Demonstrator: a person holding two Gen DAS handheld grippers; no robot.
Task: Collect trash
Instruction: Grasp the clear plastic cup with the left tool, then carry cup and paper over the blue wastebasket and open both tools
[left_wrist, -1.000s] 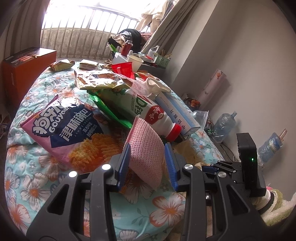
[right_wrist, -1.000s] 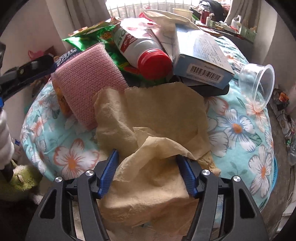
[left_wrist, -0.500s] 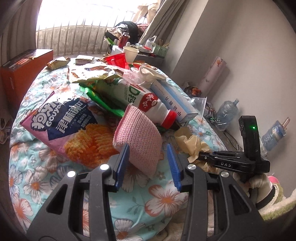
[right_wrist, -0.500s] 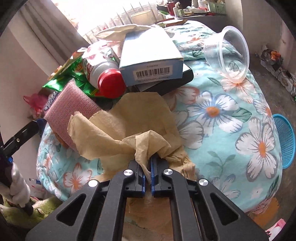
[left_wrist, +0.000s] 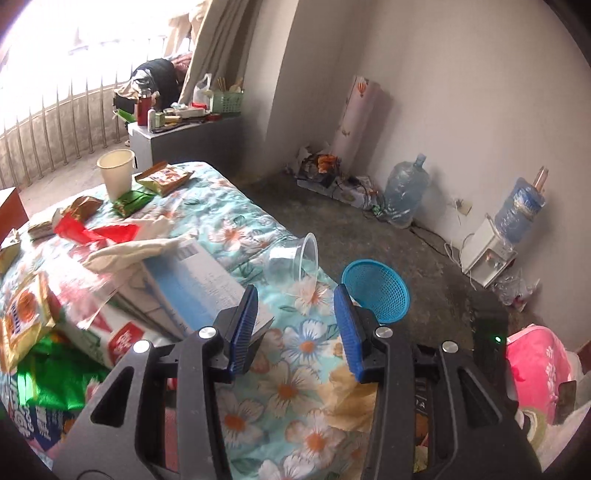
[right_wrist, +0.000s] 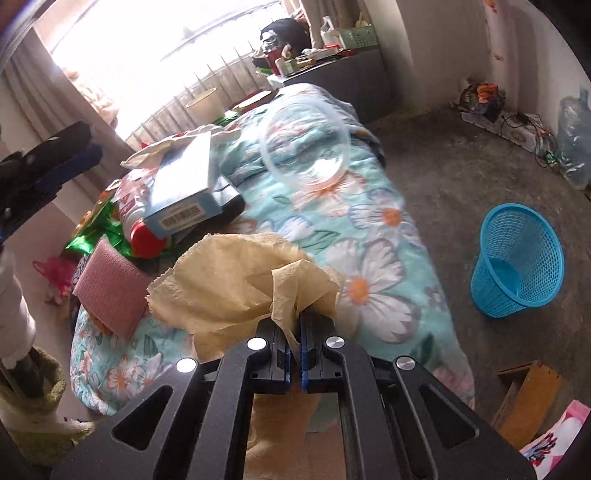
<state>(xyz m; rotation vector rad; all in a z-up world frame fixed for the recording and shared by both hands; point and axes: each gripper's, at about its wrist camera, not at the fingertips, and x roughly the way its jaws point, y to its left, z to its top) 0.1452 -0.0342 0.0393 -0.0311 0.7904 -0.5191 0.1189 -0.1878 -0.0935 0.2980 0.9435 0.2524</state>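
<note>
My right gripper (right_wrist: 295, 325) is shut on a crumpled tan paper napkin (right_wrist: 236, 273) and holds it up above the near edge of the flowered bed (right_wrist: 373, 258). A blue mesh waste basket (right_wrist: 517, 258) stands on the floor to the right of the bed; it also shows in the left wrist view (left_wrist: 376, 288). My left gripper (left_wrist: 295, 325) is open and empty above the bed, with the napkin (left_wrist: 347, 398) just below its right finger. A clear plastic cup (left_wrist: 291, 258) lies on its side on the bed. A pink sponge (right_wrist: 110, 295) lies at the left.
A blue box (right_wrist: 184, 184), a red-capped bottle (right_wrist: 144, 236), snack bags (left_wrist: 22, 317) and a paper cup (left_wrist: 114, 173) litter the bed. Water jugs (left_wrist: 406, 192) and cables stand by the wall. A wooden stool (right_wrist: 524, 395) stands at lower right.
My right gripper closed on the napkin and lifted it off the bed. My left gripper swung right, away from the pink sponge, toward the clear cup and the basket.
</note>
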